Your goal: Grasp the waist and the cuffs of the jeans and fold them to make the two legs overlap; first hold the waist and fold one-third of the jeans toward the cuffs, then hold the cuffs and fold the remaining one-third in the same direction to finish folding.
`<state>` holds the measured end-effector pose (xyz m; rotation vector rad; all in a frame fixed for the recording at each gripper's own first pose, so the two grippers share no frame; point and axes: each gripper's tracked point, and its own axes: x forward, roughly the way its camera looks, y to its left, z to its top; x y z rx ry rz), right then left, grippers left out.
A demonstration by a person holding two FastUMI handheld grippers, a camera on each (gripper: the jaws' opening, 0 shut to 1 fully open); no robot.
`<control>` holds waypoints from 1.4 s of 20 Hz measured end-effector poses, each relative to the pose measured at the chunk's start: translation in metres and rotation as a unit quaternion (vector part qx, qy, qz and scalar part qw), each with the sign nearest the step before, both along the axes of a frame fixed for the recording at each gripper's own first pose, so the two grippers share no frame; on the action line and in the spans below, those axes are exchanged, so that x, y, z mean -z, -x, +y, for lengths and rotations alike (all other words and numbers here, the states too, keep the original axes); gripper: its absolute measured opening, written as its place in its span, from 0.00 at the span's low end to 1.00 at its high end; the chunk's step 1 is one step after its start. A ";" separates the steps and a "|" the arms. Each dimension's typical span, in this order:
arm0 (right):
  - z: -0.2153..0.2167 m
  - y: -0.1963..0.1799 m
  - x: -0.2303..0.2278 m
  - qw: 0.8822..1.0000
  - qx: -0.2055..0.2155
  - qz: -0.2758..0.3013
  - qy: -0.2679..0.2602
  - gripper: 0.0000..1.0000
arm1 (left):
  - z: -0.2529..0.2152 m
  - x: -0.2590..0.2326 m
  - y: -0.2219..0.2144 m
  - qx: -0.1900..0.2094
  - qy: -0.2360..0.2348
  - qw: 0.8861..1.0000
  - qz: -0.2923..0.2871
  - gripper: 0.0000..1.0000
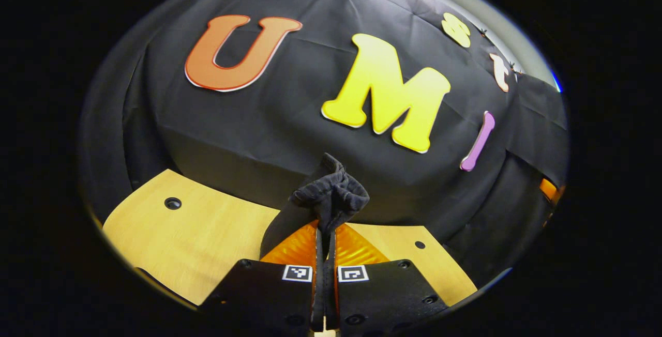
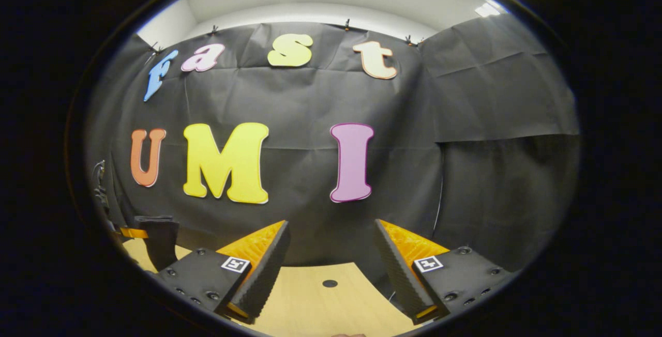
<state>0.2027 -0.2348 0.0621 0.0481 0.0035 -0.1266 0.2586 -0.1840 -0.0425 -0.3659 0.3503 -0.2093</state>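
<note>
No brand, word or number can be read on any thing here. The only signs are small square black-and-white marker tags point(image 1: 297, 273), which carry a coded pattern and no letters. In the left gripper view two tags sit side by side on the black plates at the base of the left gripper point(image 1: 325, 233). In the right gripper view one tag sits on each black plate of the right gripper point(image 2: 331, 254), well apart.
</note>
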 end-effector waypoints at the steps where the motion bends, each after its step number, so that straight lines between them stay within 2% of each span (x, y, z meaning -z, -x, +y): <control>1: -0.003 0.001 0.001 1.000 0.002 0.000 0.004 0.98 | -0.012 0.004 0.002 0.012 -0.012 1.000 0.000 0.04; 5: -0.015 0.006 0.007 1.000 0.006 0.005 0.012 0.99 | -0.059 0.027 0.002 0.054 -0.058 0.997 0.007 0.04; 7: -0.022 0.013 0.011 1.000 0.009 0.008 0.014 0.97 | -0.085 0.050 0.012 0.092 -0.084 0.992 0.024 0.04; 11: -0.037 0.020 0.010 1.000 0.020 0.006 0.012 0.97 | -0.130 0.109 0.034 0.164 -0.142 0.974 0.071 0.05; 15: -0.052 0.029 0.012 0.999 0.033 0.003 0.001 1.00 | -0.142 0.170 0.045 0.197 -0.171 0.957 0.125 0.05; 18: -0.060 0.034 0.017 0.999 0.042 0.008 -0.005 0.99 | -0.137 0.200 0.043 0.196 -0.139 0.954 0.178 0.05; 21: -0.067 0.038 0.019 0.999 0.048 0.010 -0.008 0.99 | -0.131 0.202 0.028 0.188 -0.106 0.957 0.195 0.06; 22: -0.069 0.038 0.019 0.999 0.050 0.009 -0.010 0.99 | -0.129 0.202 0.023 0.190 -0.107 0.956 0.197 0.06; 23: -0.070 0.039 0.018 0.999 0.050 0.009 -0.014 1.00 | -0.142 0.218 0.046 0.199 -0.102 0.954 0.199 0.06; 24: -0.070 0.038 0.017 0.999 0.050 0.008 -0.018 1.00 | -0.139 0.205 0.033 0.206 -0.092 0.953 0.202 0.08; 25: -0.068 0.038 0.017 0.999 0.049 0.007 -0.020 1.00 | -0.149 0.201 0.037 0.219 -0.072 0.951 0.207 0.38; 26: -0.066 0.037 0.016 0.999 0.048 0.006 -0.020 1.00 | -0.155 0.193 0.038 0.224 -0.065 0.952 0.200 0.59; 28: -0.062 0.037 0.015 0.999 0.044 0.005 -0.016 1.00 | -0.155 0.190 0.037 0.219 -0.095 0.955 0.179 1.00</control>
